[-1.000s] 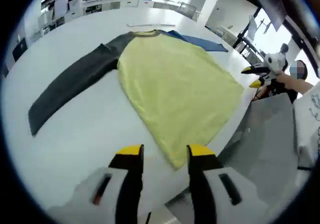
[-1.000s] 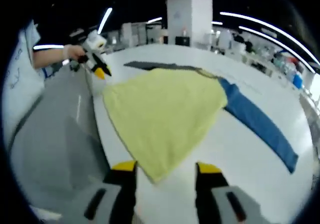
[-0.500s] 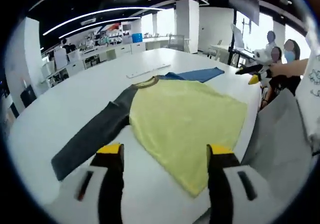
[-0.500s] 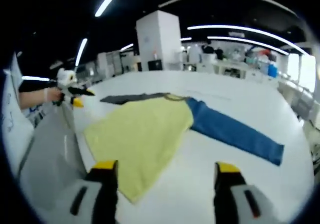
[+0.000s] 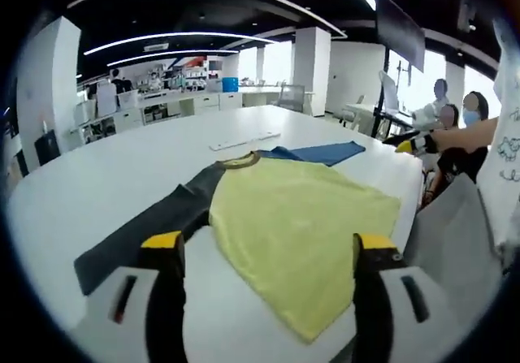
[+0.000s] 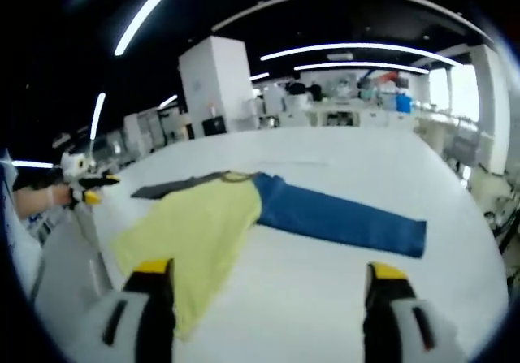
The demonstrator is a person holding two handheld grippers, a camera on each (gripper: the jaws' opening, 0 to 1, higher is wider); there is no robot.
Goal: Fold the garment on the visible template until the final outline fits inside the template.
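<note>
A long-sleeved shirt lies flat on the white table. Its yellow body faces up, with a dark grey sleeve stretched to one side and a blue sleeve to the other. In the right gripper view the yellow body sits left of the long blue sleeve, and the grey sleeve shows behind. My left gripper is open, raised above the shirt's near hem. My right gripper is open wide above bare table. The other gripper shows at the table's edge, held by a hand; it appears again as a small gripper.
A flat white strip lies on the table beyond the collar. Grey floor drops off beside the table edge. Two people stand at the right. Benches and shelves line the far wall, with a white pillar.
Both views have risen and tilted up, so more of the room shows and the shirt looks smaller. Both grippers' jaws stand wider apart. The shirt itself has not moved.
</note>
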